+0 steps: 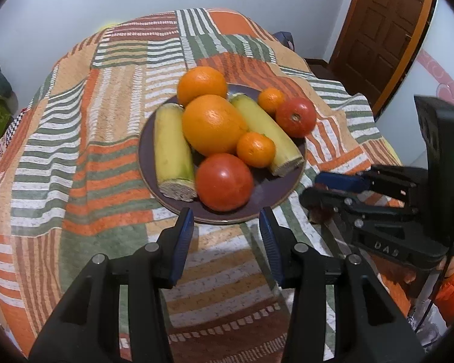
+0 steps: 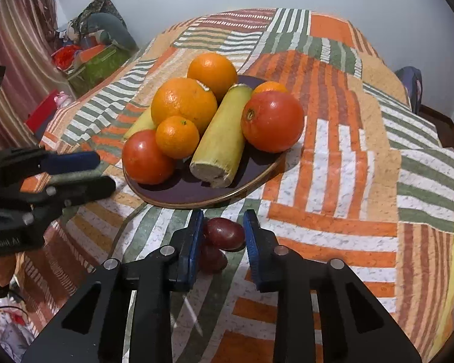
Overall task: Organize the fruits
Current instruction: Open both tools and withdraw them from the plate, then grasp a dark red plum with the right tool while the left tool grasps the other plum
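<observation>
Two dark red grapes (image 2: 224,233) lie on the striped cloth (image 2: 333,181) just in front of the plate (image 2: 196,193) piled with oranges, tomatoes and bananas. The right gripper (image 2: 224,230) has its fingers apart around the grapes. The left gripper (image 1: 227,220), fingers apart, hovers near the plate's front rim.

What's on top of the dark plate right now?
On the plate: two big oranges, two small ones, two tomatoes and two yellow cut pieces. Anything beneath the pile is hidden.
</observation>
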The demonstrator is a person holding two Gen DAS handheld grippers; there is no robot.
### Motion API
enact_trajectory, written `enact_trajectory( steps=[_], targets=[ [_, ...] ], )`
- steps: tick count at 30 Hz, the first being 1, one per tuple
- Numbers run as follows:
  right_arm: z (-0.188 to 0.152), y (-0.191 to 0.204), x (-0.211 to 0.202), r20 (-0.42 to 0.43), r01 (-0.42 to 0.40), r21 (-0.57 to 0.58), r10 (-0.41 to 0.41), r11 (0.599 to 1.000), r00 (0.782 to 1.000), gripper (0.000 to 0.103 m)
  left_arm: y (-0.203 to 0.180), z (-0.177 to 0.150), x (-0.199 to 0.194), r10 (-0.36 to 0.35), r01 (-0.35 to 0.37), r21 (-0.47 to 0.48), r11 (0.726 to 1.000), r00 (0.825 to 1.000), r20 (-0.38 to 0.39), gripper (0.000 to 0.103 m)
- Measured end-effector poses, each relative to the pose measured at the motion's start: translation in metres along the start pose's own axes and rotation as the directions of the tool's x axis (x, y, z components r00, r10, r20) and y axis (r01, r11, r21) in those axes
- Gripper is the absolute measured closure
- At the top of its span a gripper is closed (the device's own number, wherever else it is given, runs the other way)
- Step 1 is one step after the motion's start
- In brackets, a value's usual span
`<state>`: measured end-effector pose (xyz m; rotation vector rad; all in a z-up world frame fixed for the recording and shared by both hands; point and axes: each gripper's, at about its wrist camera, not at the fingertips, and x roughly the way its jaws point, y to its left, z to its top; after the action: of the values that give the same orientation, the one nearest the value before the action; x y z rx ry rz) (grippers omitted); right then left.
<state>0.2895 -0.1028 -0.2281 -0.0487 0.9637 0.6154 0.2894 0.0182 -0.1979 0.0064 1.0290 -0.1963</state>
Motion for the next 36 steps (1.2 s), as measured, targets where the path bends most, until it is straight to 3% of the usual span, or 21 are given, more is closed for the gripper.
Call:
enact_trajectory(
  steps=[15,22,26,36],
  targets=[
    [-0.016,-0.031,-0.05,0.098,0.027,0.086,-0.035,0.996,0.995,0.078,-0.064,0.008,0.017,-0.088,0.091,0.101,0.991,0.995,-0.042,0.058],
    [-0.025,-0.044,-0.064,0.131,0.019,0.13,-0.037,0.991,0.991,0.078,-0.085,0.004,0.036,-0.084,0.094,0.125,0.988,0.993,-0.08,0.059],
    [-0.03,-0.048,-0.066,0.13,0.016,0.143,-0.035,0.99,0.991,0.078,-0.088,0.005,0.045,-0.05,0.061,0.135,0.989,0.995,-0.084,0.071],
    [-0.033,-0.054,-0.063,0.124,0.024,0.153,-0.043,0.988,0.991,0.078,-0.088,0.004,0.045,-0.079,0.088,0.13,0.988,0.994,-0.071,0.076]
  ],
)
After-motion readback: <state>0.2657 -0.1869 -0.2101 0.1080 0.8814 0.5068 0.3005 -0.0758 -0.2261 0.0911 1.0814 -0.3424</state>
